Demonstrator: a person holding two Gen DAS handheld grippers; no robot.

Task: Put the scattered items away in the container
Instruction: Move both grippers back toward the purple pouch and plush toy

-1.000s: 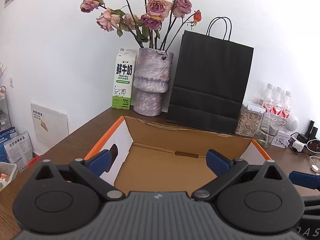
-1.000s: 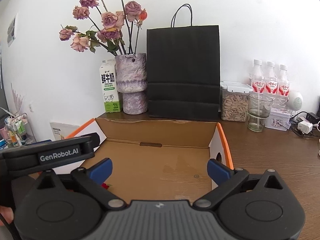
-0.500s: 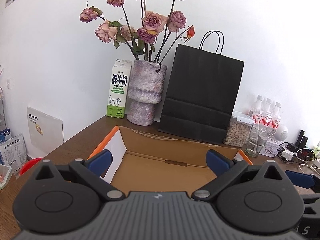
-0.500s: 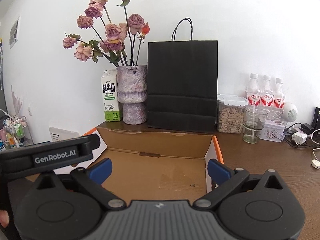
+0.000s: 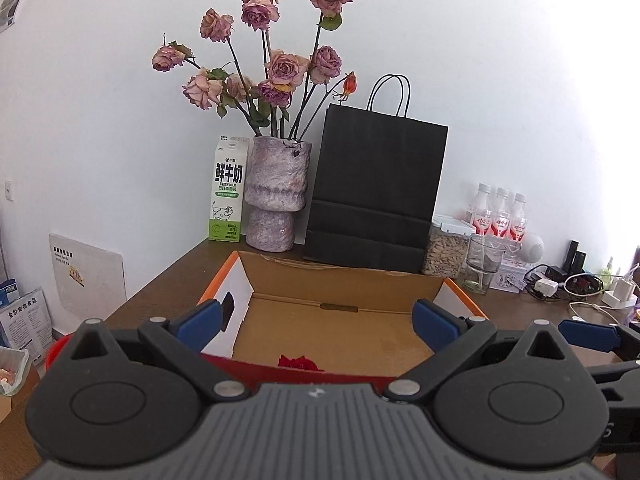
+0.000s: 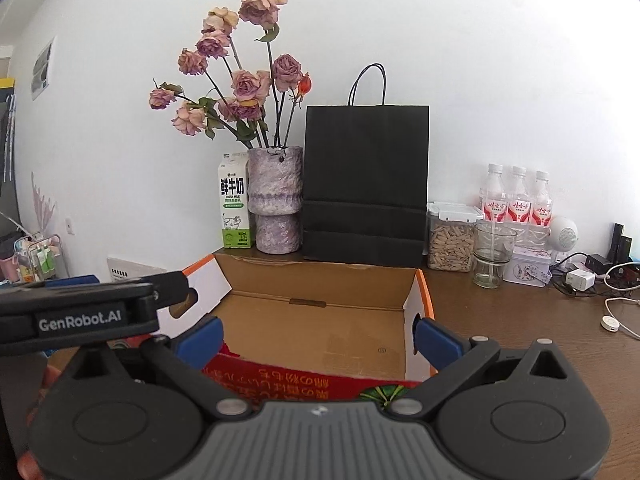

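Both pairs of blue-padded fingers stand spread and empty: we see the left gripper (image 5: 318, 322) and the right gripper (image 6: 318, 338) side by side, facing the open brown cardboard box with orange-edged white flaps (image 6: 316, 280). Its bare floor holds nothing we can identify; a red printed near wall (image 6: 304, 380) crosses the foreground. Behind stand a black paper bag (image 6: 366, 184) and a mottled purple vase (image 6: 276, 200). No scattered item is in view, so we judge the step a search; next, each gripper must find one.
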